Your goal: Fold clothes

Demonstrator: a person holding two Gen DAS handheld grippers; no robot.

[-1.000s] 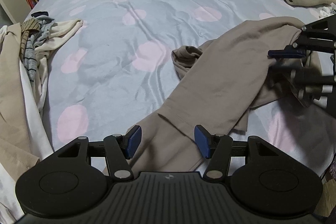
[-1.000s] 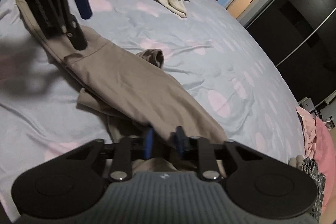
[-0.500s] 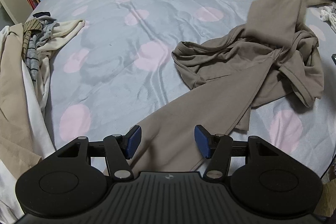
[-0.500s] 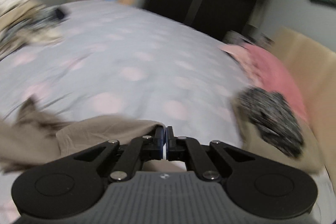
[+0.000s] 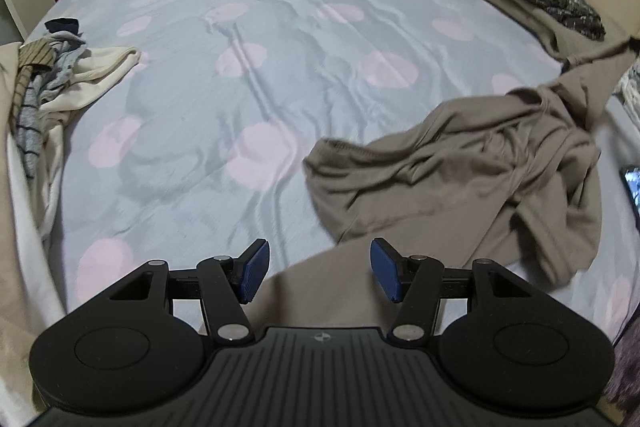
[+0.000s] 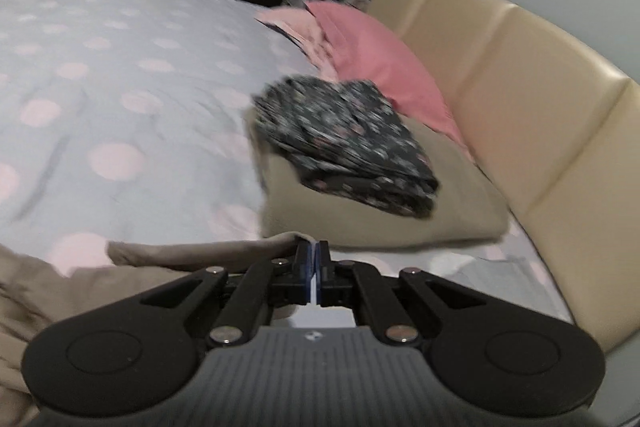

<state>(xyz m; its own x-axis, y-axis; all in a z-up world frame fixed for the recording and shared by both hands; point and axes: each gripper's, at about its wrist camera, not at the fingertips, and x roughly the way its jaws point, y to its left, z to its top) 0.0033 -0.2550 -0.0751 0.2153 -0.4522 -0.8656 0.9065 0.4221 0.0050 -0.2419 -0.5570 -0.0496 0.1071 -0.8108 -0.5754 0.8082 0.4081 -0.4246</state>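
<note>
A taupe garment [image 5: 460, 163] lies crumpled on the spotted grey bedsheet [image 5: 280, 67], at the right of the left wrist view. One long end of it runs down under my left gripper [image 5: 316, 275], which is open; the cloth lies between the blue pads [image 5: 254, 273] without being pinched. A corner of the garment is stretched up toward the right edge. My right gripper [image 6: 314, 261] is shut on that edge of the taupe garment [image 6: 192, 253], held above the sheet and facing the headboard.
A folded beige stack topped by a dark floral garment [image 6: 348, 143] sits by the pink pillow [image 6: 376, 59] and the padded headboard [image 6: 520, 99]. A heap of unfolded clothes [image 5: 48, 79] lies at the bed's left edge. A phone [image 5: 632, 187] lies at the right.
The right gripper closed on the garment's edge, rolled and swung toward the headboard, lifting that corner and pulling the cloth away from the left gripper. The left gripper shifted slightly and stayed open.
</note>
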